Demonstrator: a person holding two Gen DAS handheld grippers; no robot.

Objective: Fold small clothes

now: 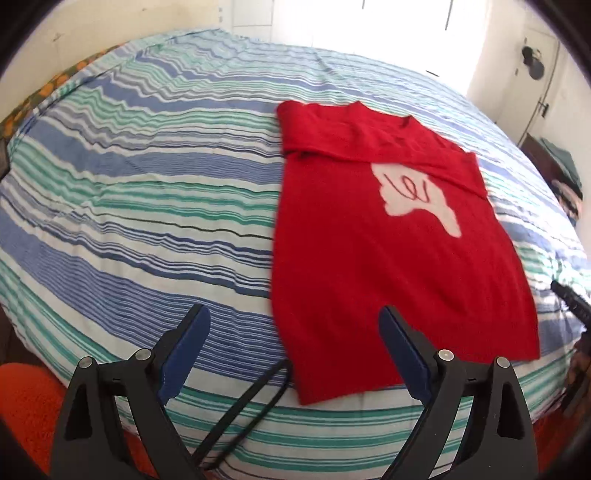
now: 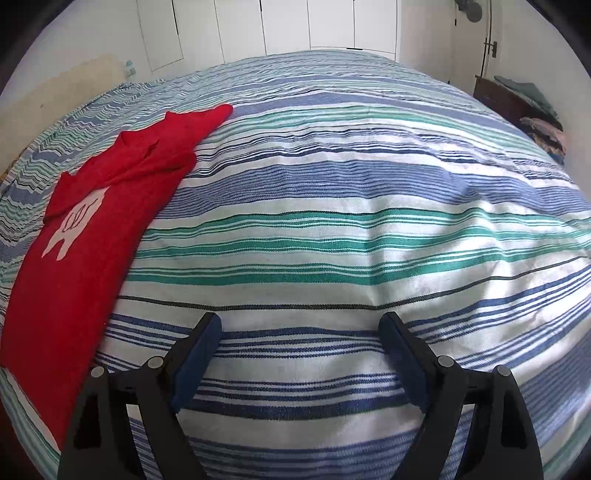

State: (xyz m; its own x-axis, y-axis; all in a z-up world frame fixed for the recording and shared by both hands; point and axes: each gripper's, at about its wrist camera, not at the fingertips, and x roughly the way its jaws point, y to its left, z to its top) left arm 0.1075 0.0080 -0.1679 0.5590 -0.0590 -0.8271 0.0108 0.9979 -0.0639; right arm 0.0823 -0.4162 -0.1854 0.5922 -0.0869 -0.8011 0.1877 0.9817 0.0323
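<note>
A small red sweater [image 1: 388,240] with a pale print [image 1: 417,195] lies flat on the striped bed cover [image 1: 147,192], its sleeves folded in across the chest. My left gripper [image 1: 295,321] is open and empty, held above the sweater's near hem, at its left corner. In the right wrist view the sweater [image 2: 74,236] lies at the far left. My right gripper [image 2: 301,328] is open and empty over bare striped cover [image 2: 332,206], to the right of the sweater.
A black cable [image 1: 255,398] loops over the bed's near edge below my left gripper. Something orange [image 1: 29,402] lies at the lower left. A dark stand with stacked clothes [image 2: 532,110] is at the right wall. White cupboard doors [image 2: 295,26] stand behind the bed.
</note>
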